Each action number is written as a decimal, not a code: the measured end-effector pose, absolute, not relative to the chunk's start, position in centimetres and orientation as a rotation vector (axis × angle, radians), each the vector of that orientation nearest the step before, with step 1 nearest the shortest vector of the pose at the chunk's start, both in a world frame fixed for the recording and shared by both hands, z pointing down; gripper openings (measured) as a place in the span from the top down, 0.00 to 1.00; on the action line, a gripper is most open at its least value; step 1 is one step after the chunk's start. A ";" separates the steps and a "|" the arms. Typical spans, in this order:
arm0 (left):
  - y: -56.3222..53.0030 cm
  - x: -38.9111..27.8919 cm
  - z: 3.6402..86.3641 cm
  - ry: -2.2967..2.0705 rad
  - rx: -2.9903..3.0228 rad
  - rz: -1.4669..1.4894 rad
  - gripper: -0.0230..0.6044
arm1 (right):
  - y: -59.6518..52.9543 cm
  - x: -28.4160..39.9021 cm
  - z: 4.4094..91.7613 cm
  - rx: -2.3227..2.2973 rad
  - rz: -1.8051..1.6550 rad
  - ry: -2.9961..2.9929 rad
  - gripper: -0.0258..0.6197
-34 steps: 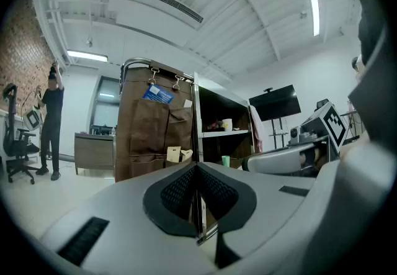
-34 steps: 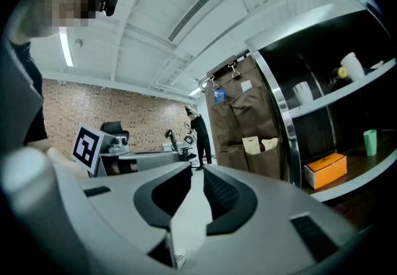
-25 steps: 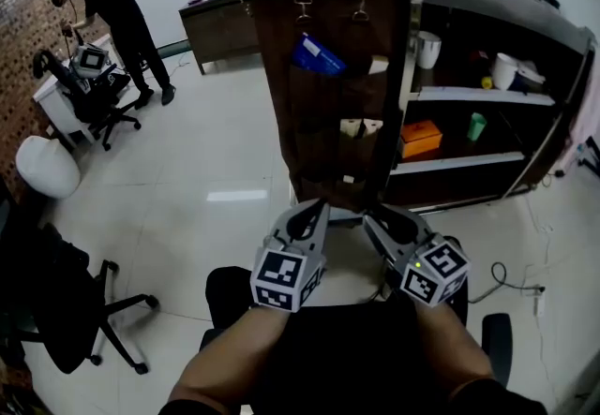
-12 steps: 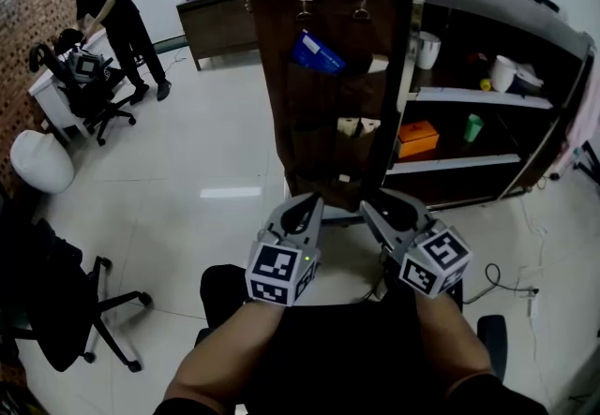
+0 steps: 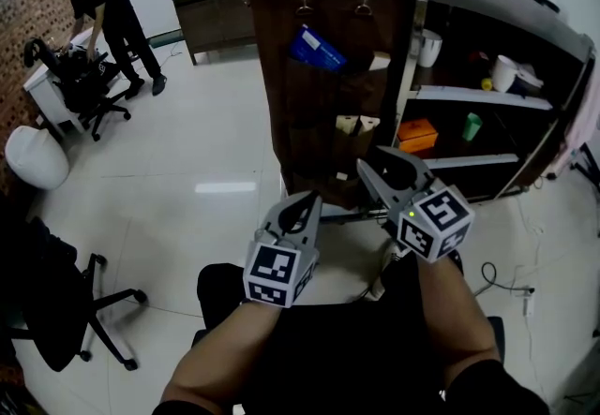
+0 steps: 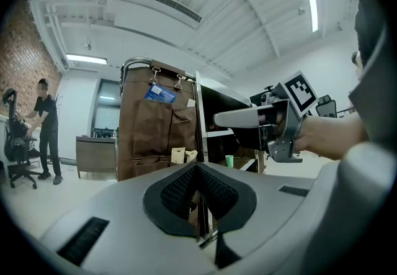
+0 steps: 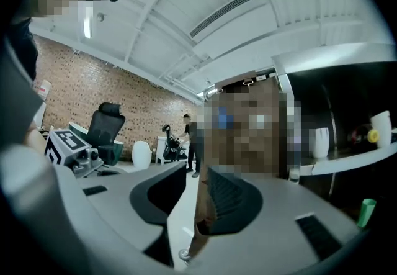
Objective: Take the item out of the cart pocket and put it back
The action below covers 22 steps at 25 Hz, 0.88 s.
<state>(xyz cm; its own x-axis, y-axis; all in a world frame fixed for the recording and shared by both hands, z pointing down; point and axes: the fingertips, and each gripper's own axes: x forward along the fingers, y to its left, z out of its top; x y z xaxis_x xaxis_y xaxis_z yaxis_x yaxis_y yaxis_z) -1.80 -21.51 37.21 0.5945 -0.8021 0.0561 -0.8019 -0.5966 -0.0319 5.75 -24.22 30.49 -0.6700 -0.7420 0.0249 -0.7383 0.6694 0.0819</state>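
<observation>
The right hand-held gripper (image 5: 379, 163) points at the brown pocket organizer (image 5: 309, 113) hanging on the cart (image 5: 497, 6). Its jaws are wide apart with nothing between them. The left hand-held gripper (image 5: 306, 205) sits lower, just beside it, jaws together and empty. The blue item (image 5: 316, 48) sticks out of an upper pocket, ahead of and above both hand-held grippers, well apart from them.
</observation>
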 end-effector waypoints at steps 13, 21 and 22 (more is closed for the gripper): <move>-21.7 -1.7 37.7 1.412 -2.840 -0.088 0.96 | -31.9 5.2 29.2 1.251 -0.262 -2.678 0.76; -22.5 -2.8 37.9 1.469 -2.864 -0.064 0.96 | -36.9 5.1 31.9 1.180 -0.270 -2.544 0.73; -22.6 -2.9 37.9 1.477 -2.868 -0.058 0.96 | -37.3 5.0 32.3 1.167 -0.274 -2.531 0.72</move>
<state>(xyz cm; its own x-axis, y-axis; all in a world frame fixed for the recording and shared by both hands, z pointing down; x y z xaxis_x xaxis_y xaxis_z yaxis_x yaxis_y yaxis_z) -2.91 -22.59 37.92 0.5808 -0.8110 0.0706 -0.8140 -0.5778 0.0591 5.04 -37.34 32.32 -0.6052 -0.7642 0.2231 -0.6987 0.6441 0.3112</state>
